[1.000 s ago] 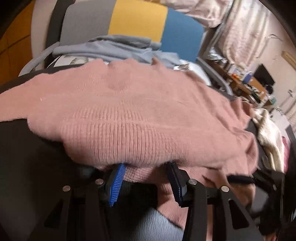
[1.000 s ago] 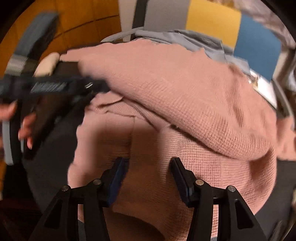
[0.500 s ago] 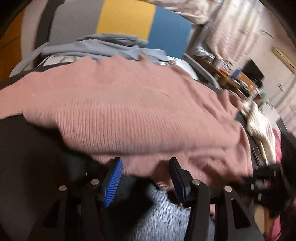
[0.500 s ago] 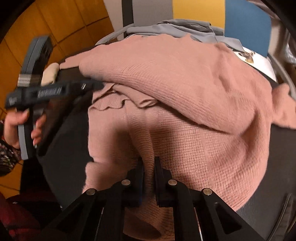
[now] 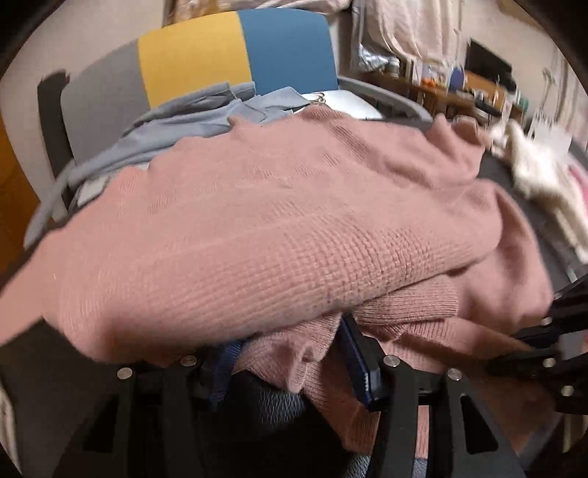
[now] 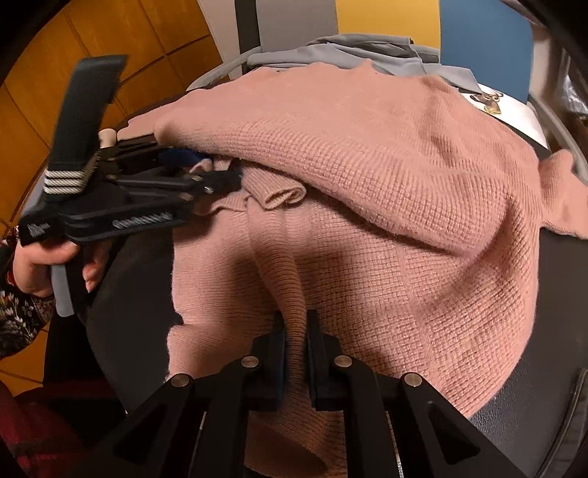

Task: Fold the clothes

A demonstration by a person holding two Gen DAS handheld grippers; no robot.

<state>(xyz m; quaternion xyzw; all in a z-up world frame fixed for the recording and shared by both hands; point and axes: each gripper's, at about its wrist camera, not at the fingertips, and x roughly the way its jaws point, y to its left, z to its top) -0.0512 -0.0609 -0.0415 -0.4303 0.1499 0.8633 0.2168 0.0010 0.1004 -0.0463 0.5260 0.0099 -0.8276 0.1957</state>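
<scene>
Pinching pink sweater (image 6: 367,206) now, right gripper (image 6: 296,353), left gripper (image 5: 290,364) opening

Behind your work sits a chair back (image 5: 235,55) in grey, yellow and blue panels, its grey armrest (image 5: 386,97) curving off to the right. Orange wood panelling (image 6: 55,73) fills the wall on your left. Far right, a cluttered wooden desk (image 5: 477,88) under pale curtains (image 5: 404,25), with warm indoor light
</scene>
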